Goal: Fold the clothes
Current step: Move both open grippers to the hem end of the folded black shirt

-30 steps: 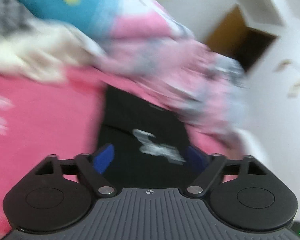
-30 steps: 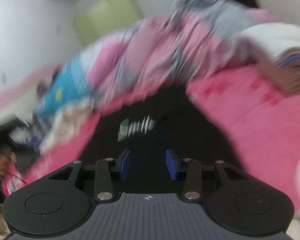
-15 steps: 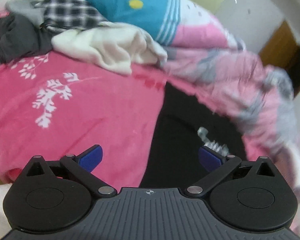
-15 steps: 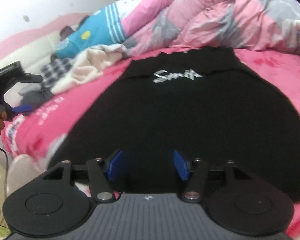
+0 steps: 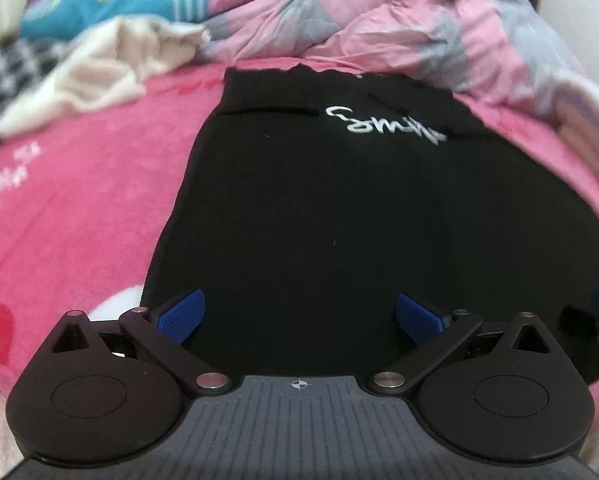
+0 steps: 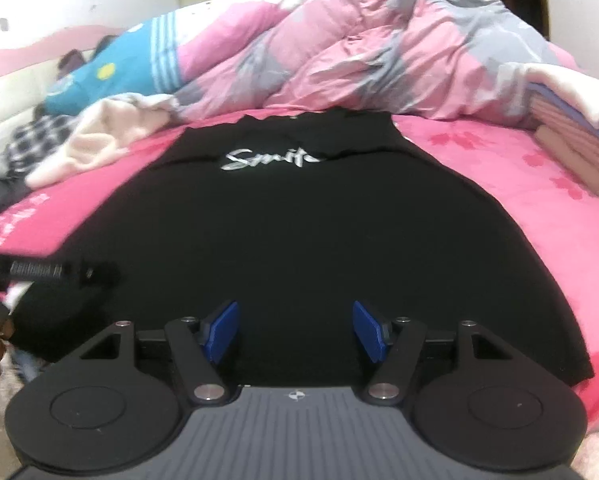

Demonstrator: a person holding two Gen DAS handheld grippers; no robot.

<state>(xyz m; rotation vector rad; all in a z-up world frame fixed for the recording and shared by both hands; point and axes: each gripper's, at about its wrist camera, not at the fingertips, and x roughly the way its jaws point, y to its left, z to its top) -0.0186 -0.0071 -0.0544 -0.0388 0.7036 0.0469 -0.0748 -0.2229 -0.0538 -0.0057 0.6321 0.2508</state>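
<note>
Black shirt (image 5: 339,208) lies flat on the pink bedsheet (image 5: 79,200), right before me. My left gripper (image 5: 299,316) and right gripper (image 6: 295,332) both spread wide over its near hem, empty.

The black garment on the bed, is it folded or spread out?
Mostly spread: the black garment lies flat on the pink sheet, white lettering showing.

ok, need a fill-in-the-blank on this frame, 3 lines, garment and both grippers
1. The black garment lies spread on a ____ bedsheet.
2. The script lettering on the garment is ____ in colour.
3. Both the left gripper and the right gripper have their blue fingers ____, holding nothing.

Missing words: pink; white; open
</note>
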